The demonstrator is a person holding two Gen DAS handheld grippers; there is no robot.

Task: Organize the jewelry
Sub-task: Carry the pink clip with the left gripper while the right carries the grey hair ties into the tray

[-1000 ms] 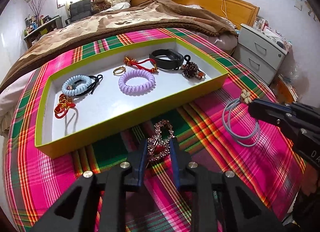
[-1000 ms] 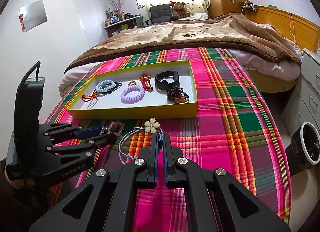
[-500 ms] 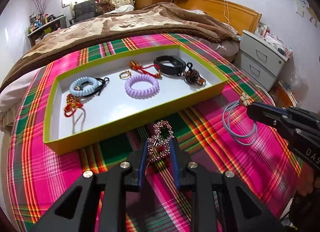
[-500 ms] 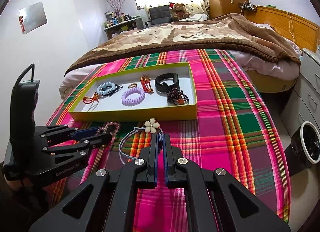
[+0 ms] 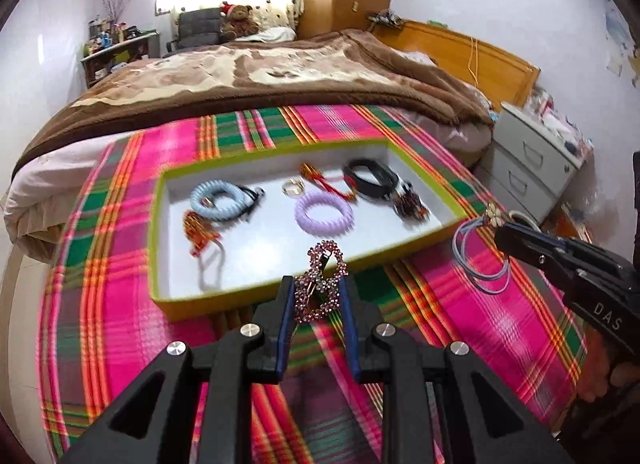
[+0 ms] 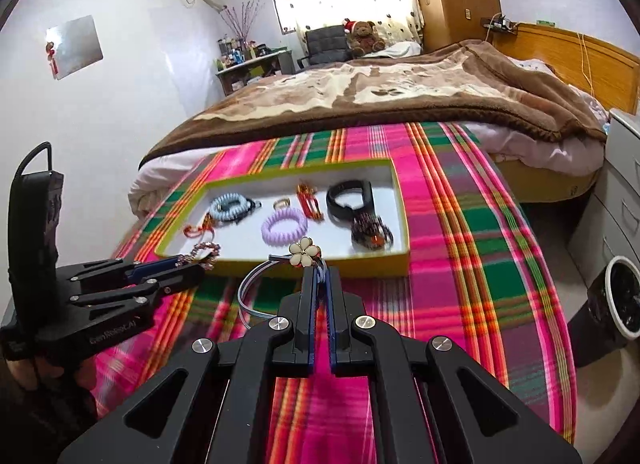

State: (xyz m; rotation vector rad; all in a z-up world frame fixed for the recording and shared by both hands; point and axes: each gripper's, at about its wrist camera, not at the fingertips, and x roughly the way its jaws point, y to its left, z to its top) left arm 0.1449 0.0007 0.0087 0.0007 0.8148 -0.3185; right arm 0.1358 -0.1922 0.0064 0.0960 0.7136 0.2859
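Remaining outside the yellow-rimmed tray (image 5: 416, 242), which already holds several pieces, are two items: the left gripper (image 5: 318, 296), part-open, clamps a beaded clip (image 5: 322, 282), and the right gripper (image 6: 320, 288), fully closed, pinches a flower hair tie (image 6: 306, 251), both short of the tray's near wall.

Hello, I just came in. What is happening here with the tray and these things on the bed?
A person is sorting jewelry into a green-edged tray on a plaid cloth. The left hand-held gripper holds a pink beaded hair clip just in front of the tray. The right hand-held gripper is shut on a blue hair tie with a cream flower, near the tray's front edge. Inside lie a purple coil tie, a blue one and a black band.
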